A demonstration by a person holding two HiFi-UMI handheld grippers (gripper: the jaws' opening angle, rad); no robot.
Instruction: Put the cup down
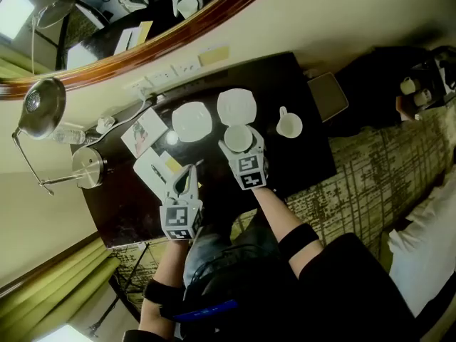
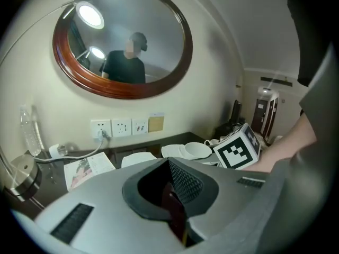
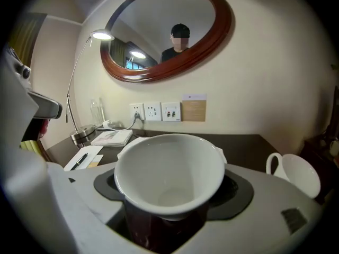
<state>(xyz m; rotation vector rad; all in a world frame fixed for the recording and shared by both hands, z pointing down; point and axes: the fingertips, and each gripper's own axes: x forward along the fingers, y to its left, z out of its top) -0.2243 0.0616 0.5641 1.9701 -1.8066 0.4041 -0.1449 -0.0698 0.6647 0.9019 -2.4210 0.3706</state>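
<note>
The cup (image 3: pixel 169 173) is white and empty. The 2 jaws of the right gripper (image 1: pixel 242 148) squeeze it from both sides, and its open top faces that gripper's camera. In the head view it is over the middle of the dark desk (image 1: pixel 306 84), just beside the right one (image 1: pixel 236 106) of 2 white plates. I cannot tell if it touches the desk. A second cup with a handle (image 1: pixel 289 125) stands toward the desk's right end.

The left gripper (image 1: pixel 187 180) has its jaws closed together on nothing, near a notepad (image 1: pixel 153 168) by the front edge. A lamp (image 1: pixel 89 166) stands at the left end. On the cream wall behind the desk are a big oval mirror (image 3: pixel 164 30) and wall sockets (image 3: pixel 153 111). The floor is patterned carpet (image 1: pixel 370 169).
</note>
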